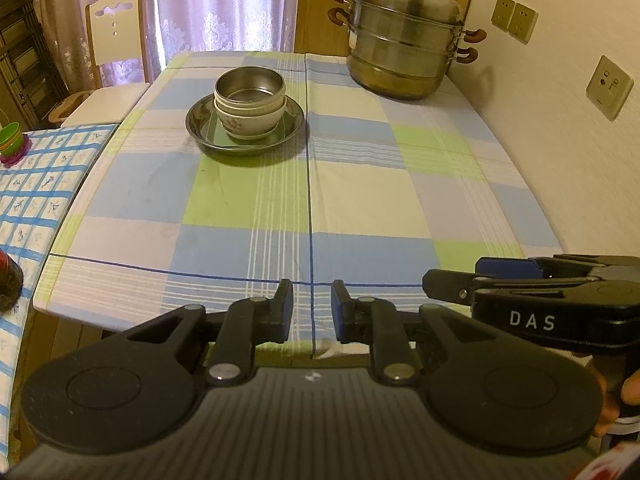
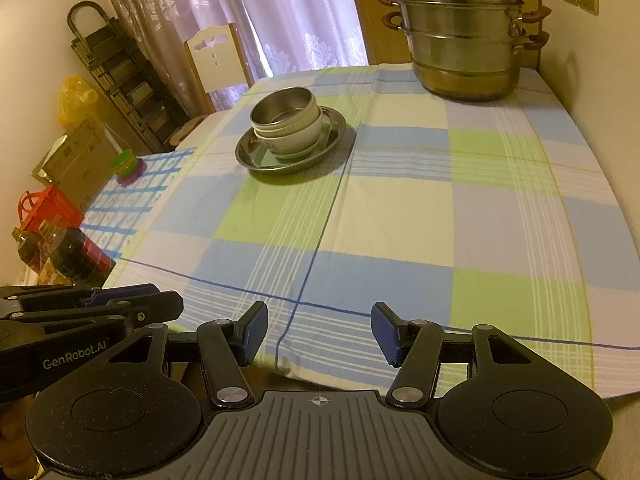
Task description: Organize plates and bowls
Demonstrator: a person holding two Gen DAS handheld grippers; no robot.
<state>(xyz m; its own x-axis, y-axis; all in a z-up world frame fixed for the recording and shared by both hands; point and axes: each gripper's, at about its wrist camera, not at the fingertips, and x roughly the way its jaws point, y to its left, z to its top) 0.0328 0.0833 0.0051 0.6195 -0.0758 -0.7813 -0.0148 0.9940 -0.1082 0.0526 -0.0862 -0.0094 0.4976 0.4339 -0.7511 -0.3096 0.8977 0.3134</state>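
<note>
Sitting well ahead of both your tongs, the bowls are nested in one stack: a steel bowl on top, inside a white bowl with a flower print, and between them the rim of another pale one shows. The stack stands upright on a steel plate, slightly toward its far side, and the plate rests on the checked cloth covering the table. From your left tongs the stack lies ahead and a little to the left; from your right tongs it is farther left still. Neither pair touches anything. Your left tongs are released with only a narrow gap between the blue pads and nothing in it; your right tongs are released wider, also with nothing between the pads. Both hover over the near edge of the table, side by side, each visible in the other's view. Beyond the stack to the right, a lidded steamer pot stands at the far corner by the wall. A chair stands off the far left edge.
</note>
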